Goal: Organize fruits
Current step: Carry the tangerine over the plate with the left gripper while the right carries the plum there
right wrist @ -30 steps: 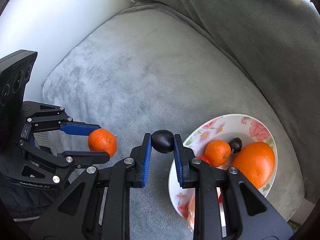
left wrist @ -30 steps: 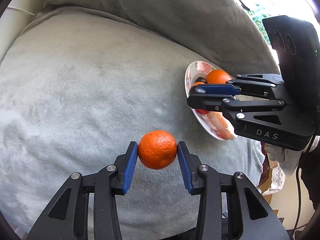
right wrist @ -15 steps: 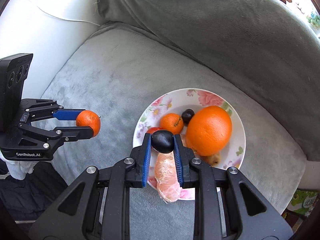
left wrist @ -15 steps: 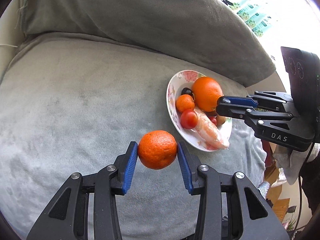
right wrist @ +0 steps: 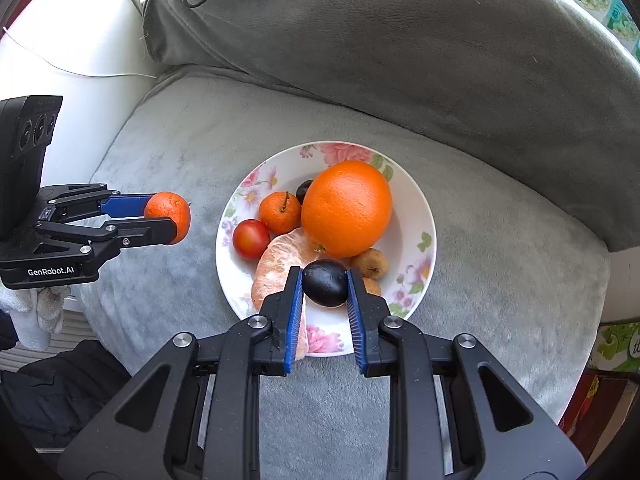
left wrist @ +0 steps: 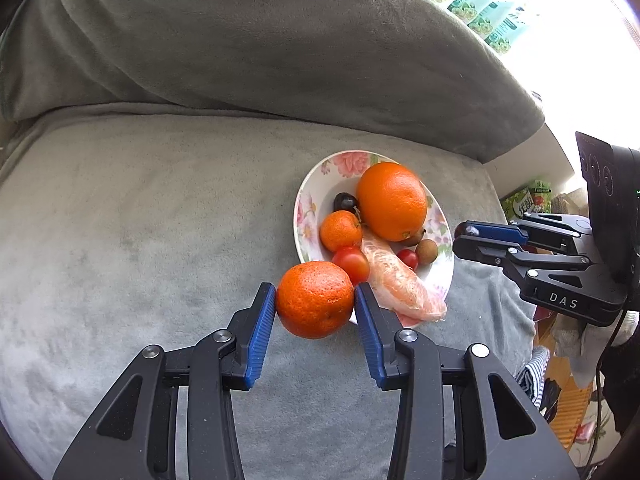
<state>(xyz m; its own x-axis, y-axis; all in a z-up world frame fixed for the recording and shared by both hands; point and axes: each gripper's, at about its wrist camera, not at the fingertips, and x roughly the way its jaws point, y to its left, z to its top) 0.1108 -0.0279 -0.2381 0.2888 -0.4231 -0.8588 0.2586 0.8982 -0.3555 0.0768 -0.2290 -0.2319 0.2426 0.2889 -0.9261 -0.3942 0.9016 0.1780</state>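
Observation:
My left gripper point(left wrist: 315, 300) is shut on a mandarin point(left wrist: 315, 299) and holds it just left of the floral plate point(left wrist: 310, 204); it also shows in the right wrist view point(right wrist: 172, 218). My right gripper point(right wrist: 325, 284) is shut on a dark plum point(right wrist: 325, 283) above the plate's point(right wrist: 416, 208) near part. On the plate lie a big orange point(right wrist: 346, 207), a small mandarin point(right wrist: 279, 213), a tomato point(right wrist: 251, 239), a peeled citrus piece point(right wrist: 276, 266), another dark plum point(right wrist: 304, 189) and small brown fruits point(right wrist: 369, 264).
The plate sits on a grey sofa cushion point(left wrist: 140, 220) with a grey back cushion point(left wrist: 260, 52) behind. A white ledge with a cable point(right wrist: 80, 64) lies left of the sofa. Boxes and clutter point(left wrist: 568, 400) sit beyond the cushion's right edge.
Both grippers have moved toward the plate with their fruit. The right gripper now hangs over the plate; the left one has come up to its left rim.

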